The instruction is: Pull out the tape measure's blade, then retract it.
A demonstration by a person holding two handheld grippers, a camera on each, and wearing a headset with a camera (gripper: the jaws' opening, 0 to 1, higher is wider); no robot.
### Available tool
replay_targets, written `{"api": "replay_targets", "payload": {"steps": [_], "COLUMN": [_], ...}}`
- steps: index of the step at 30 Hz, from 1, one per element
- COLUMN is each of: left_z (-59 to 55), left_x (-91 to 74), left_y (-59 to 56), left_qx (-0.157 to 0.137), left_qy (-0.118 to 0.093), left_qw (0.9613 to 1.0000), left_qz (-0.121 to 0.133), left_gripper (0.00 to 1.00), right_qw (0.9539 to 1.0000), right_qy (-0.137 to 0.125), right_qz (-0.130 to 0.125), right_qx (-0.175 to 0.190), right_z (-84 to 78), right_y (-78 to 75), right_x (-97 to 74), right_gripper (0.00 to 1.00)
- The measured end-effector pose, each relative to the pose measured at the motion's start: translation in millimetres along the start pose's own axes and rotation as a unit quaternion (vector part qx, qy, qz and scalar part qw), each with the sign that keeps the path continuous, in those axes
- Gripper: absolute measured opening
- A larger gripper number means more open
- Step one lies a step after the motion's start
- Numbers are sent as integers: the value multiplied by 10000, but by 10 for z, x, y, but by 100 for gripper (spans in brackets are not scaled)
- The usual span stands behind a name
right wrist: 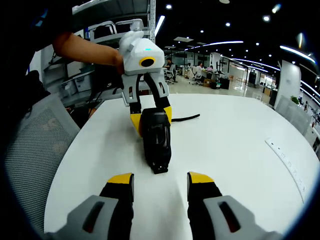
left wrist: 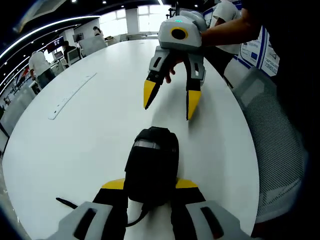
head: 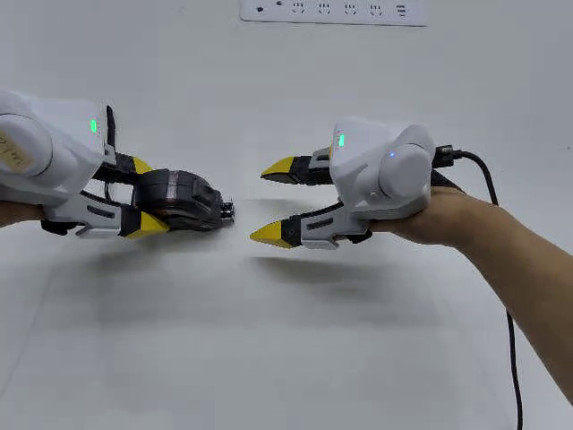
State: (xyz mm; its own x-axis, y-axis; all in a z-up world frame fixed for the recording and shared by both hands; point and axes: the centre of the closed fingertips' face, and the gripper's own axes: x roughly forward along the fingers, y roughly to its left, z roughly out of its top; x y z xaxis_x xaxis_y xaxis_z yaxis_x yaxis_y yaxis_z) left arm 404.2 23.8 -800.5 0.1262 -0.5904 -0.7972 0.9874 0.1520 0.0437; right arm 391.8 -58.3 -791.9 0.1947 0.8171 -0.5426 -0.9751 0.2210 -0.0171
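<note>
Head view: the left hand-held gripper (head: 143, 194) is clamped on the tape measure (head: 183, 199), its jaws pressing the dark case from two opposite sides. The case sits low over the middle of the worktop (head: 269, 349), well clear of the far edge where a power strip (head: 333, 11) lies. I cannot tell whether the case touches the surface. The blade's hook (head: 227, 211) sticks out of the case nose and points at the right hand-held gripper (head: 266, 202), which is spread wide with nothing in it. The hook is near that gripper's yellow tips but apart from them. Gripping the rear of the case probably leaves the nose free, so the other gripper can reach the hook.

Left gripper view: the case fills the gap between this gripper's own jaws, nose pointing away. Beyond it the right hand-held gripper faces back, jaws parted and roughly in line with the nose.

Right gripper view: this gripper's own jaws stand wide apart at the bottom. The tape measure's nose lies just ahead of the gap between them and is not yet between the tips. The blade looks fully wound in, so pulling it out has likely not begun. The next move seems to need a short advance and a pinch on the hook.
</note>
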Motion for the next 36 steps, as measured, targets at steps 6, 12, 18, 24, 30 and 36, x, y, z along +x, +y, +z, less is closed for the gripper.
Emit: {"api": "replay_targets", "payload": {"steps": [6, 12, 18, 24, 30, 36], "left_z": [5, 8, 12, 11, 4, -7], "left_x": [-1, -1, 1, 2, 5, 7], "left_y": [5, 8, 12, 13, 11, 7], "left_qx": [-11, 10, -4, -16, -50, -67], "left_qy": [-12, -29, -40, -49, -65, -108], "left_qw": [10000, 10000, 10000, 10000, 10000, 9999], "left_qz": [36, 34, 36, 18, 22, 60], "left_gripper": [29, 29, 29, 29, 29, 29], "right_qw": [9999, 9998, 9994, 9989, 9977, 9973], "right_qy": [-16, 6, 82, 171, 292, 257], "right_qz": [95, 176, 298, 369, 446, 526], "right_qx": [-36, -84, -126, -228, -425, -448], "right_z": [15, 12, -30, -61, -101, -93], "right_y": [-2, -11, -10, 0, 28, 22], "right_x": [115, 217, 316, 413, 476, 486], "right_gripper": [38, 33, 29, 24, 18, 14]}}
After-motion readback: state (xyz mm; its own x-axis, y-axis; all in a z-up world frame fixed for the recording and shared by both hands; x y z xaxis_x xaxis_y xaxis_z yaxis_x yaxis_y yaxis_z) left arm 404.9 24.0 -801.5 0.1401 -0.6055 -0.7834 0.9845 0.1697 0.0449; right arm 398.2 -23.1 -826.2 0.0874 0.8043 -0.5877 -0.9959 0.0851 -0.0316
